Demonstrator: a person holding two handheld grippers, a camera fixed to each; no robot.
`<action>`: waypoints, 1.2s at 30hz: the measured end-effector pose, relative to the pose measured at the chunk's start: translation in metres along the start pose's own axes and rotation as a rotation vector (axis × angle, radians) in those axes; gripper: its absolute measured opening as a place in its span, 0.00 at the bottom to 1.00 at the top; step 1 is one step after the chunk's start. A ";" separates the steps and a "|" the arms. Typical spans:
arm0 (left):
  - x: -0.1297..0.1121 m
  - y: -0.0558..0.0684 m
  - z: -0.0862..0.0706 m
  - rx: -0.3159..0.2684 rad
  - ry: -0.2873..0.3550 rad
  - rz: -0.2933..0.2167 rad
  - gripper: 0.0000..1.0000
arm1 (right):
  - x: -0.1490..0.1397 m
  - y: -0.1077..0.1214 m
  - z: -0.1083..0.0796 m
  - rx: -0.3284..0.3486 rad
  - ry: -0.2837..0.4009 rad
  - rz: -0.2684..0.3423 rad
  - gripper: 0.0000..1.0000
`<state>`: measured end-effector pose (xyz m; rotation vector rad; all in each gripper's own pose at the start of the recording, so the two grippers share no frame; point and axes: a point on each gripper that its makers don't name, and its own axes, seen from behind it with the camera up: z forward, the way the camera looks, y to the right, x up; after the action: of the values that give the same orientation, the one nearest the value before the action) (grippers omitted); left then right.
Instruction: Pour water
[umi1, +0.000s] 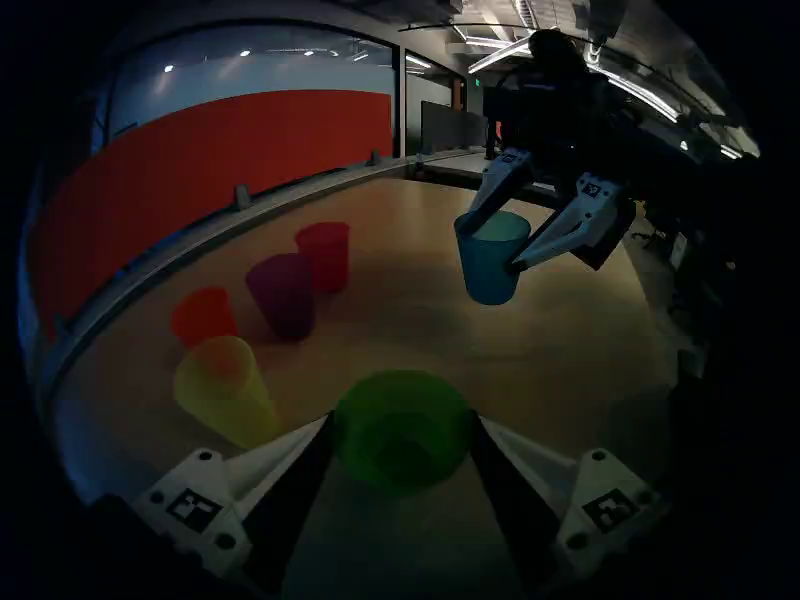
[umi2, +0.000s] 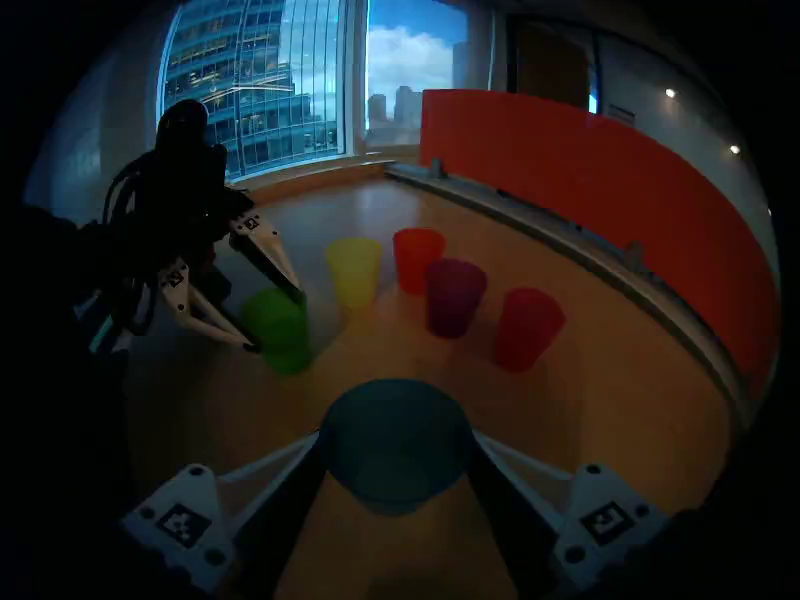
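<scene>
Blue cup (umi2: 396, 450) in our right gripper (umi2: 397, 438), green cup (umi1: 402, 435) in our left gripper (umi1: 402, 425), we are gripping both roughly upright, apart over the table (umi1: 570, 350), so pouring looks not yet begun.

Green cup (umi1: 402, 430), blue cup (umi2: 396, 445), yellow cup (umi1: 225, 390), orange cup (umi1: 203, 315), purple cup (umi1: 285, 295), red cup (umi1: 325, 255). Table (umi1: 420, 330) tan wood. Partition (umi1: 200, 170) red. Fingers (umi1: 260, 460) white; markers (umi1: 193, 508) black-and-white checks.

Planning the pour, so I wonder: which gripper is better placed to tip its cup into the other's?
Probably right. The right gripper holds the blue cup raised off the table, while the left gripper holds the green cup low, like a receiver.
</scene>
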<state>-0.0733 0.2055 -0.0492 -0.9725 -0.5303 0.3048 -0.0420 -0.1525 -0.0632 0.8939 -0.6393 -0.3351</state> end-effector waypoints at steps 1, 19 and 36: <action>0.000 0.000 0.000 0.002 -0.001 0.002 0.90 | 0.000 0.000 0.000 0.000 0.000 0.000 0.93; -0.007 0.001 -0.002 0.015 -0.031 0.020 1.00 | -0.005 -0.002 0.002 -0.005 0.003 0.006 0.93; -0.029 -0.009 -0.019 0.064 -0.048 -0.031 1.00 | -0.028 -0.006 0.020 -0.004 -0.005 0.030 0.93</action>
<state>-0.0870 0.1737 -0.0580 -0.8958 -0.5756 0.3162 -0.0759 -0.1533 -0.0691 0.8793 -0.6555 -0.3117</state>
